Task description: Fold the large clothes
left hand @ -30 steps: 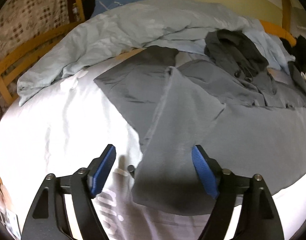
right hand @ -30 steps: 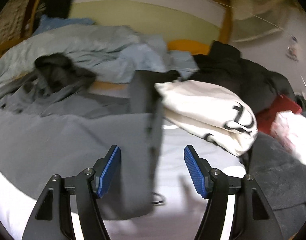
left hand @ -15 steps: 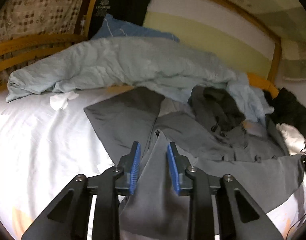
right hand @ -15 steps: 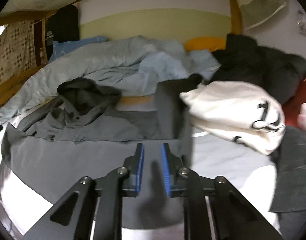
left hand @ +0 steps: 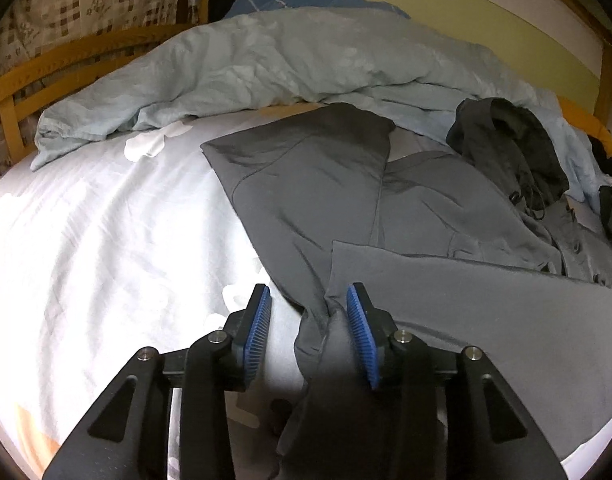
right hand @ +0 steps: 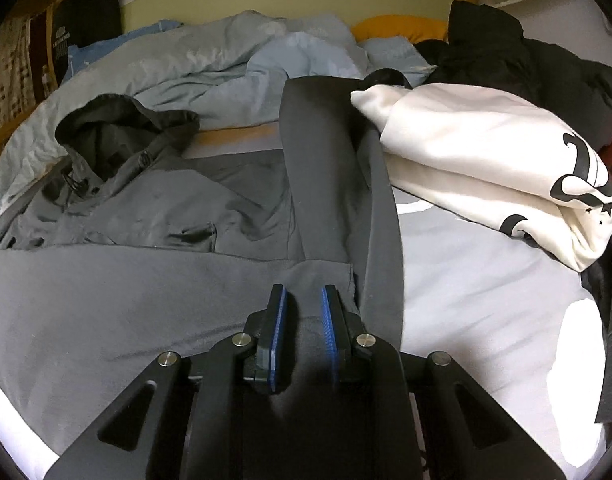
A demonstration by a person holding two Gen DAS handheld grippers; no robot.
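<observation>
A grey hooded jacket [left hand: 314, 184] lies spread on the bed, its hood [left hand: 514, 140] at the far right. Its lower hem [left hand: 466, 300] is drawn up in a flap over the body. My left gripper [left hand: 307, 300] is at the hem's left corner and its jaws are opening. The bunched cloth leans on the right pad, and the left pad stands apart from it. In the right wrist view the jacket [right hand: 153, 216] fills the left side, with one sleeve [right hand: 318, 168] running away from me. My right gripper [right hand: 303, 296] is shut on the hem's right corner.
A crumpled light blue duvet [left hand: 265, 52] lies behind the jacket, against the wooden bed frame [left hand: 65, 56]. White sheet [left hand: 105, 240] shows at the left. A white garment with black print [right hand: 486, 160] and black clothes [right hand: 506, 52] are piled at the right.
Both grippers closed from wide open onto the hem. They have since sunk toward the bed with it. The left jaws now stand wider than half a second ago.
</observation>
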